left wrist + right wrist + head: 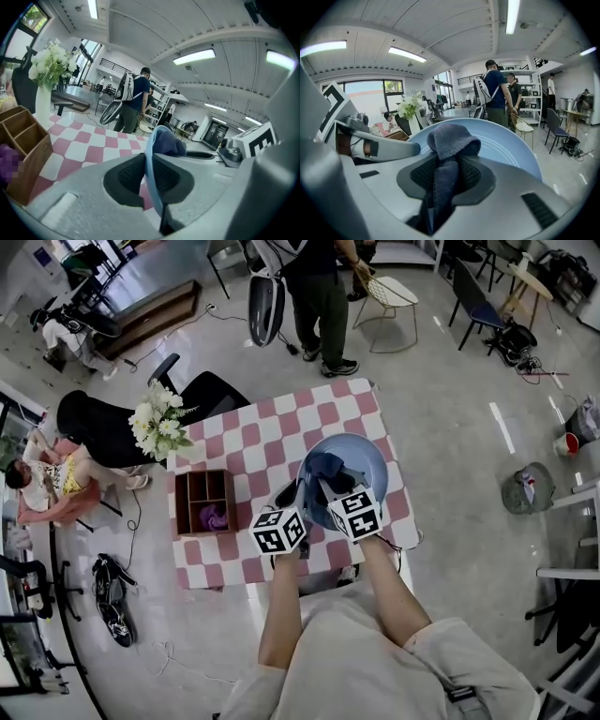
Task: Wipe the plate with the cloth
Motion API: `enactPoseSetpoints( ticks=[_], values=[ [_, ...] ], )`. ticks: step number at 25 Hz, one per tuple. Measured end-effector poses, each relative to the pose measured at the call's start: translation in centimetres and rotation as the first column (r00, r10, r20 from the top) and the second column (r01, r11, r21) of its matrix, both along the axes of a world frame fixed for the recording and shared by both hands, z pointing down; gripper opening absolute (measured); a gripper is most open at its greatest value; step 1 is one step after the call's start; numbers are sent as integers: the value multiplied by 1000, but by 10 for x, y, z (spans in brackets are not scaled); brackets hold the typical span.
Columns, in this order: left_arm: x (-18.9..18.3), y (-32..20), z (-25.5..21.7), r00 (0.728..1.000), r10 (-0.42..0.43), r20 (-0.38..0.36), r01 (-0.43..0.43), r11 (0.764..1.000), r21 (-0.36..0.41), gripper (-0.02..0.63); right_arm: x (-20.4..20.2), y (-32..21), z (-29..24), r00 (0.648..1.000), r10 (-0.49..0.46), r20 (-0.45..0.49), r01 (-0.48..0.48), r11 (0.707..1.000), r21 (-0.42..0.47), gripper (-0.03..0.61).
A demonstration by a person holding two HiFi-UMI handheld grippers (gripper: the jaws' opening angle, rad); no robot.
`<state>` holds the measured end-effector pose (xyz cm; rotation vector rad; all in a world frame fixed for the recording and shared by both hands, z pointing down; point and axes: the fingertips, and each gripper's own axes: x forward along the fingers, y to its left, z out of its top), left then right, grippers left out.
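Observation:
A light blue plate (361, 455) is held tilted above the pink-and-white checked table (253, 437). My left gripper (292, 495) is shut on the plate's left rim (151, 164), which runs edge-on between its pads. My right gripper (330, 486) is shut on a dark blue cloth (323, 466). The cloth (449, 140) bunches up out of the jaws and rests against the plate's face (506, 143). In the left gripper view the cloth (165, 141) shows behind the rim.
A wooden compartment box (203, 502) with a purple thing inside sits left of the grippers. A vase of white flowers (157, 424) stands at the table's far left corner. A person (319, 296) stands beyond the table, near a wire chair (389, 298).

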<state>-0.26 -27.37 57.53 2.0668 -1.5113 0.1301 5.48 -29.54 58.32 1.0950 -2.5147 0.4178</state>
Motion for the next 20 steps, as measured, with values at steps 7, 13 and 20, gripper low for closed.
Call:
enactPoseSetpoints(
  ticks=[7,13,20],
  values=[
    [-3,5,4,999,-37,-33,37,999,-1,26,26,-14,7,998,61,-16,-61,998,-8,103],
    [-9,5,6,997,-62,-35,62,998,-2,28,54,-20,24,992,114,-46,-116,992,-45,103],
    [-22,-2,-1,985,-144,-92,146,989,14,28,61,-17,27,992,111,-62,-114,992,-54,103]
  ],
)
